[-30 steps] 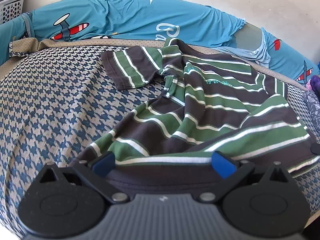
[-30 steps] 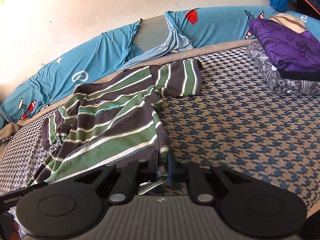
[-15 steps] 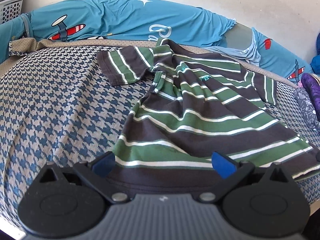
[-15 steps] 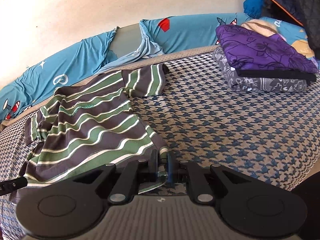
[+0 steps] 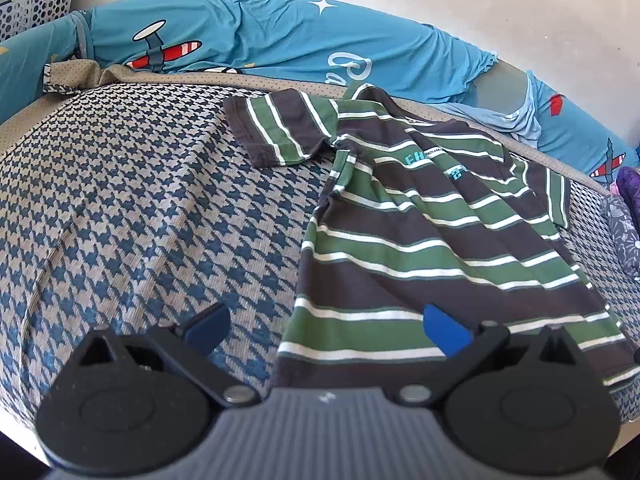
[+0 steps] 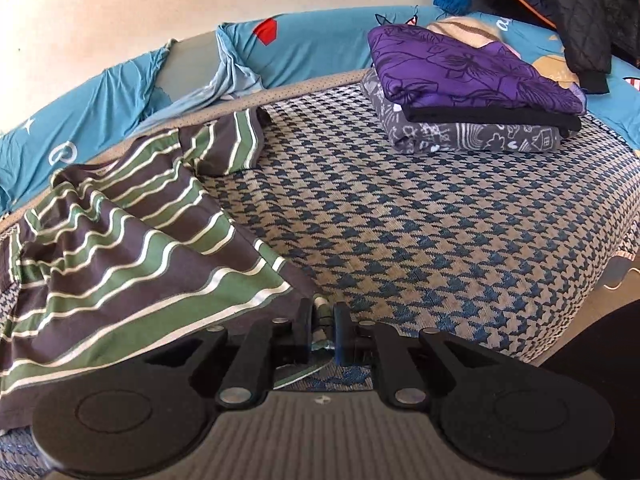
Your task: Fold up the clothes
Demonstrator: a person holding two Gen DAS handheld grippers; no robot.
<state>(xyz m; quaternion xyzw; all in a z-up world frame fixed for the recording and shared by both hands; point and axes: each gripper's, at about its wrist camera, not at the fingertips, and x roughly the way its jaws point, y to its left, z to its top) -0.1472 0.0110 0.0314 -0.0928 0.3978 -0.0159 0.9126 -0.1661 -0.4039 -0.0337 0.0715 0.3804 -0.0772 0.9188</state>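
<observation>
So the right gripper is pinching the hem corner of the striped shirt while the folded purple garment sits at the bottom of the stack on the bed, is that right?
Not quite: the purple garment sits on top of the stack, over the grey patterned one, as the right wrist view shows. The right gripper does pinch the hem corner of the striped shirt.

Soft knit cloth striped shirt (image 5: 424,240), coarse woven houndstooth bedcover (image 5: 140,208), smooth blue sheet (image 5: 260,44), matt black plastic fingers (image 6: 306,320)
</observation>
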